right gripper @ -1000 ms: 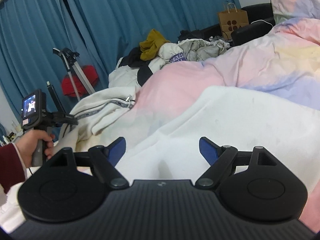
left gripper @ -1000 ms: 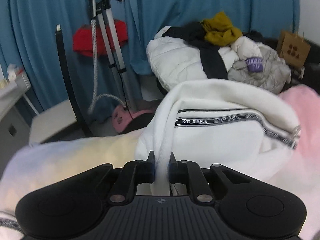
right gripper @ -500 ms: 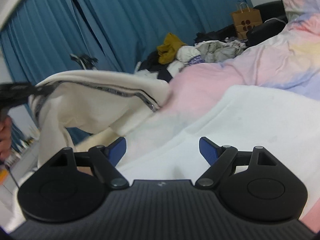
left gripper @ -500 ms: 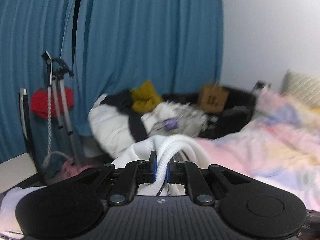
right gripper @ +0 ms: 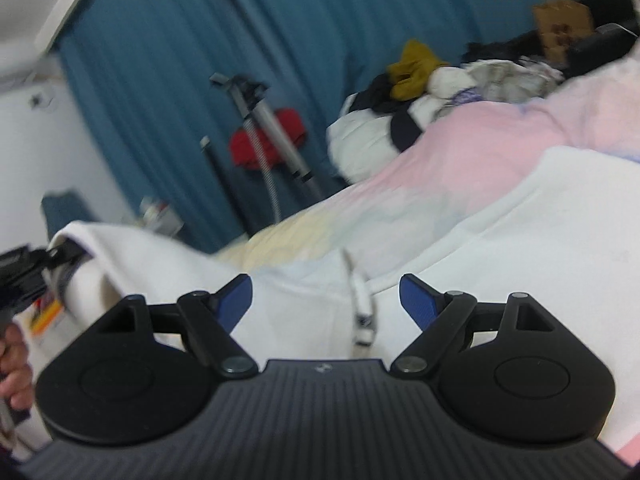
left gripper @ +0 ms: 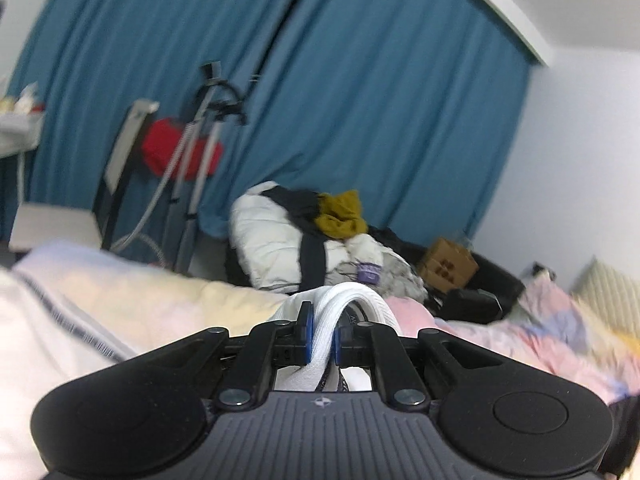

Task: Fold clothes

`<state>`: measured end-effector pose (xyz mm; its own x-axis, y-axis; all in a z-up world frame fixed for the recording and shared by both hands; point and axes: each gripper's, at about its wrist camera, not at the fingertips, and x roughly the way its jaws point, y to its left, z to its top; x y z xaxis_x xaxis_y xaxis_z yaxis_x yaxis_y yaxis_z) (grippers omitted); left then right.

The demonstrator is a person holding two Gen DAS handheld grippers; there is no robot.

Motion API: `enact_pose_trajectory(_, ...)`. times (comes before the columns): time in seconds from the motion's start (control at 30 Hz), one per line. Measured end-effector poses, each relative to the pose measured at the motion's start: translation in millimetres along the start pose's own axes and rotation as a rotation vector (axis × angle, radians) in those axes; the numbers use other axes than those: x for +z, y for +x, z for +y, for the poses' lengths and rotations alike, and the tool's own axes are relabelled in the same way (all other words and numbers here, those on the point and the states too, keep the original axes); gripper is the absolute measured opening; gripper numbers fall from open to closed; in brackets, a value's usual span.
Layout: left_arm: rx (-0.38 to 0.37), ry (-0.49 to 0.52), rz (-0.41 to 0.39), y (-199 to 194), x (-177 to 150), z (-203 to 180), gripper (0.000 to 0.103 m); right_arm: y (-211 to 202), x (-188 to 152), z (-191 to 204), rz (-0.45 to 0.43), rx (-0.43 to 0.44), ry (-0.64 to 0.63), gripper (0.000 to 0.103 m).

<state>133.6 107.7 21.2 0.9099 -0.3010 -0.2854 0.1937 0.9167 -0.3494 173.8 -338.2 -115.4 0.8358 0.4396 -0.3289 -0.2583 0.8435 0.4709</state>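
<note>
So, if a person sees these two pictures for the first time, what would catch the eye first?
Probably the white garment, pinched in the shut left tool at the bottom middle of the left wrist view. Next, the tall blue curtain fills the background, with a pile of clothes topped by a mustard piece below it. In the right wrist view the right tool stands open over white fabric on the pink bedding.

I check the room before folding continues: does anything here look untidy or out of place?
Yes: a loose heap of unfolded clothes, white, black and mustard-yellow, sits crumpled beyond the pastel pink bed cover. Nothing looks spilled or damaged.
</note>
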Motion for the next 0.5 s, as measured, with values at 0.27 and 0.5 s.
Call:
enact_pose_trajectory(0.27, 0.037, 0.002, -0.004, -4.1, -5.7, 22.8, 0.011, 20.0, -16.0, 42.7, 0.071, 0.036, -0.250, 0.083)
enact_pose_trajectory(0.5, 0.067, 0.002, -0.008, -2.1, -8.5, 23.1, 0.012, 29.5, -29.8, 63.7, 0.152, 0.092, -0.392, 0.083)
